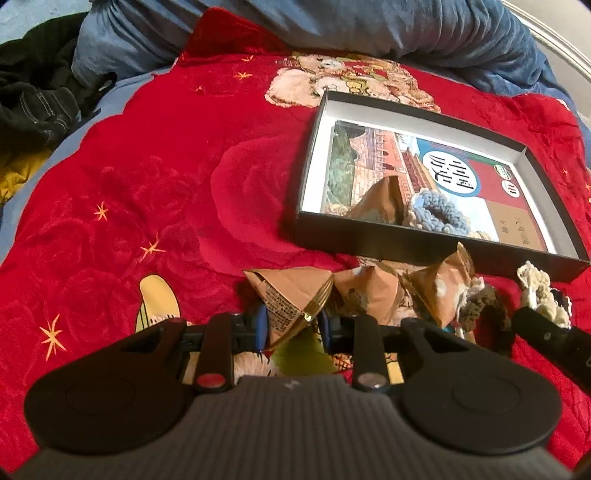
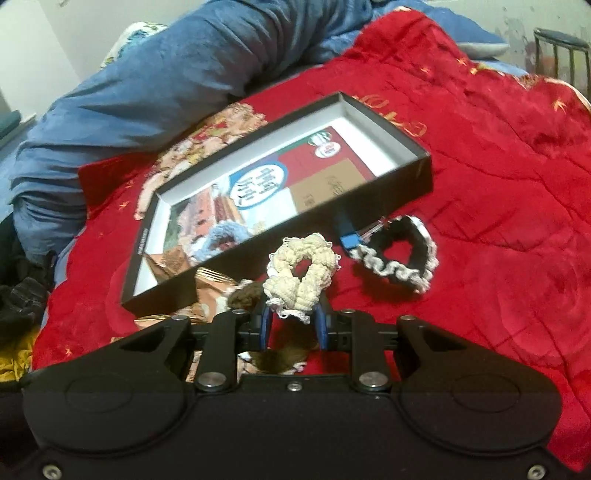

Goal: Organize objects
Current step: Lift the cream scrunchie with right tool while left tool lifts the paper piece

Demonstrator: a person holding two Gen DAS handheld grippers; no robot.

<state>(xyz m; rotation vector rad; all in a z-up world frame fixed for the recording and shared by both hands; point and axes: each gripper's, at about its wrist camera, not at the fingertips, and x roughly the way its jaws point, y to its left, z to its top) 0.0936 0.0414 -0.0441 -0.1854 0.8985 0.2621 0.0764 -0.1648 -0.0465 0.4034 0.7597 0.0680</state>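
Observation:
A shallow black box (image 1: 424, 242) (image 2: 417, 173) lies on the red blanket and holds a printed booklet, a brown packet (image 1: 380, 201) and a blue scrunchie (image 1: 439, 210) (image 2: 225, 234). My left gripper (image 1: 293, 326) is shut on a brown triangular packet (image 1: 291, 295) in front of the box. Two more brown packets (image 1: 369, 291) lie to its right, beside a brown scrunchie (image 1: 484, 306). My right gripper (image 2: 293, 323) is shut on a cream scrunchie (image 2: 303, 275) (image 1: 539, 291) just before the box's near wall. A black-and-white scrunchie (image 2: 397, 251) lies to the right.
A red blanket (image 1: 147, 166) (image 2: 498, 184) covers the bed. A bunched blue duvet (image 1: 332, 26) (image 2: 147, 92) lies behind the box. Dark clothes (image 1: 33, 92) sit at the far left. A small blue object (image 2: 349, 234) lies by the box's near wall.

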